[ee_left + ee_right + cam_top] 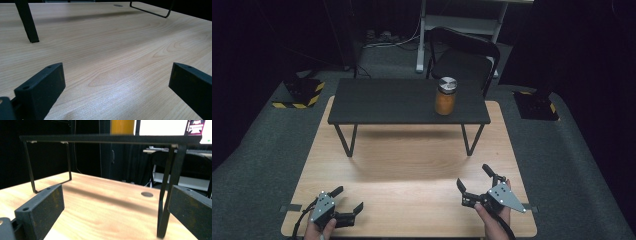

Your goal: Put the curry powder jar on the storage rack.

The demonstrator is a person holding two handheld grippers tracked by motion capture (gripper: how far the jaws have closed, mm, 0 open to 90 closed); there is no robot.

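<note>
Left gripper (pixel 116 82): jaws spread wide, nothing between them, low over the bench (pixel 112 50). Bench surface is light wood grain with a soft glare patch between the jaws. One black leg (pixel 27 21) stands on it at upper left; a thin black wire foot (pixel 152 11) at upper right.

high view looks down; both claw views skim the wooden table (pixel 412 165) closely.
</note>
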